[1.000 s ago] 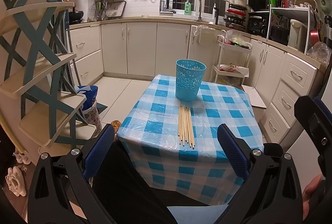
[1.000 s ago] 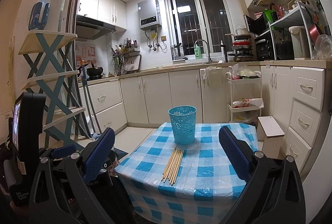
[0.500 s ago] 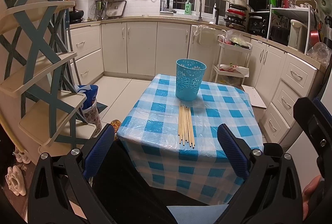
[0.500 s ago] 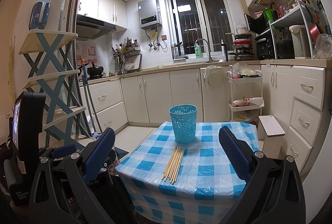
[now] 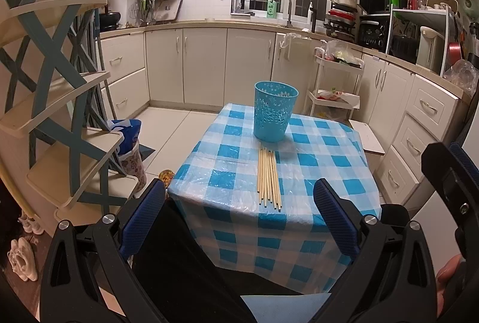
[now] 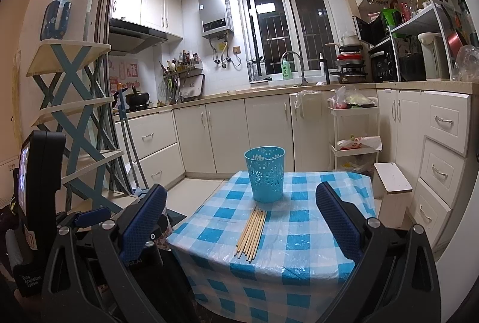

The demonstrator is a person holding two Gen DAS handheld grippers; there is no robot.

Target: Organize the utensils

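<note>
Several wooden chopsticks (image 5: pixel 268 175) lie side by side on a small table with a blue-and-white checked cloth (image 5: pixel 317 170). A blue perforated plastic cup (image 5: pixel 274 111) stands upright just behind them. My left gripper (image 5: pixel 239 215) is open and empty, held back from the table's near edge. My right gripper (image 6: pixel 241 218) is open and empty, also short of the table. In the right wrist view the chopsticks (image 6: pixel 252 230) and the cup (image 6: pixel 266 173) sit between the fingers. The left gripper's body (image 6: pixel 39 203) shows at the left there.
A cross-braced shelf unit (image 5: pixel 57 89) stands to the left. White cabinets (image 5: pixel 206 65) line the back and right walls. A white trolley (image 5: pixel 335 89) and a small white stool (image 5: pixel 369 140) stand right of the table. A bag (image 5: pixel 130 143) sits on the floor at left.
Both grippers stay open and nearly still. The right wrist view has shifted very slightly; the chopsticks and cup have not moved.
</note>
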